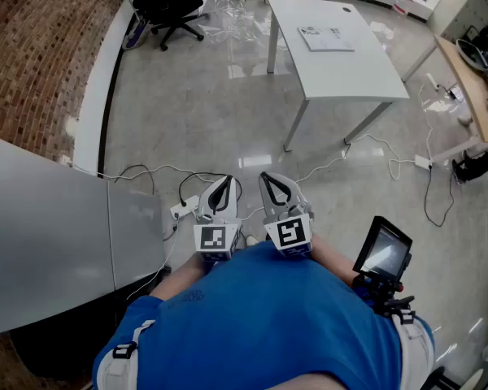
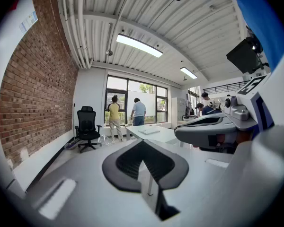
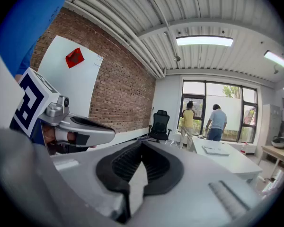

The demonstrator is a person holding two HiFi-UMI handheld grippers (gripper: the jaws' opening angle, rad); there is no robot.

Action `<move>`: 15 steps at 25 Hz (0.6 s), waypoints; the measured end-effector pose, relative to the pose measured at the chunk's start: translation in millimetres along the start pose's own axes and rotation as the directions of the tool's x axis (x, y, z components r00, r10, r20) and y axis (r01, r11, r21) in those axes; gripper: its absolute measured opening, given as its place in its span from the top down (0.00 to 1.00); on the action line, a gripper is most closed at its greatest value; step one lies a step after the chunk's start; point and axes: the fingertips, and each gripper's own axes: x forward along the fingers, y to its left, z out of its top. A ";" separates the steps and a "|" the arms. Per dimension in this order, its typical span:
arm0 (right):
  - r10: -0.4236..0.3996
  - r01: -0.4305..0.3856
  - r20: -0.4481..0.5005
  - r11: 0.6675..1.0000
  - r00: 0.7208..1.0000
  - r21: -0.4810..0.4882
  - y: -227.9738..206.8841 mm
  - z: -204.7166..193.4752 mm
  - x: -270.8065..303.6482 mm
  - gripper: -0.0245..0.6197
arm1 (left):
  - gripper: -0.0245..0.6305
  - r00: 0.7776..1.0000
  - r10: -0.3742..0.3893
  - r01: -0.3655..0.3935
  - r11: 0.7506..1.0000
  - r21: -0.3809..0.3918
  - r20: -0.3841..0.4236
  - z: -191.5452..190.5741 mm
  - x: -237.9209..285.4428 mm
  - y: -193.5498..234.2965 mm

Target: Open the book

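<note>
A closed, light-coloured book [image 1: 327, 37] lies on the white table [image 1: 350, 71] across the room, far from both grippers. It also shows small in the left gripper view, where the book [image 2: 149, 131] rests on the tabletop, and in the right gripper view as the book [image 3: 216, 150]. My left gripper [image 1: 225, 182] and right gripper [image 1: 265, 179] are held side by side close to my body, over the floor. The left gripper [image 2: 142, 144] is shut with nothing between its dark pads. The right gripper [image 3: 142, 146] is likewise shut and holds nothing.
Cables and a power strip [image 1: 187, 205] lie on the shiny floor just ahead. A grey panel [image 1: 57, 242] stands at the left, a black office chair [image 1: 172, 2] at the far left, a wooden desk [image 1: 472, 88] at the right. Two people [image 3: 217, 122] stand by the windows.
</note>
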 end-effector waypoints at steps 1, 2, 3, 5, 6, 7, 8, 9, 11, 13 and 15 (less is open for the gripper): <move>0.002 -0.002 0.000 1.000 1.000 -0.004 1.1 0.9 4.3 0.96 | 0.95 1.000 -0.001 0.001 1.000 -0.005 0.005 -0.7 0.9 3.9; 0.005 -0.005 -0.001 1.000 1.000 -0.008 2.5 1.9 8.7 0.96 | 0.95 1.000 -0.001 0.002 1.000 -0.010 0.010 -1.4 1.8 8.1; 0.009 -0.009 0.000 1.000 1.000 -0.012 4.2 3.0 13.3 0.96 | 0.95 1.000 0.000 0.000 1.000 -0.016 0.015 -2.0 2.8 12.7; 0.016 -0.016 0.002 1.000 1.000 -0.017 7.5 5.7 24.5 0.96 | 0.95 1.000 0.008 -0.007 1.000 -0.026 0.020 -3.4 6.0 23.3; 0.020 -0.020 0.005 1.000 1.000 -0.016 8.5 7.1 30.9 0.96 | 0.95 1.000 0.011 -0.010 1.000 -0.029 0.019 -5.0 8.5 28.4; 0.025 -0.025 0.007 1.000 1.000 -0.015 9.0 8.0 37.4 0.96 | 0.95 1.000 0.012 -0.012 0.999 -0.031 0.017 -6.9 11.3 32.9; 0.030 -0.029 0.008 0.999 1.000 -0.013 8.9 8.4 43.6 0.96 | 0.95 1.000 0.014 -0.014 0.999 -0.033 0.016 -8.0 14.7 36.9; 0.035 -0.035 0.009 0.999 0.999 -0.012 8.0 8.5 50.0 0.96 | 0.95 1.000 0.016 -0.016 0.999 -0.033 0.018 -8.1 18.8 40.7; 0.046 -0.046 0.013 0.999 0.999 -0.012 4.3 9.8 64.6 0.96 | 0.95 0.999 0.024 -0.023 0.999 -0.031 0.023 -5.4 29.2 50.1; 0.056 -0.056 0.019 0.998 0.998 -0.014 -1.6 14.0 82.1 0.96 | 0.95 0.999 0.033 -0.032 0.999 -0.028 0.025 -1.2 42.5 62.1; 0.064 -0.064 0.025 0.998 0.998 -0.018 -11.1 20.0 101.8 0.96 | 0.95 0.999 0.039 -0.038 0.999 -0.025 0.026 4.8 60.1 74.2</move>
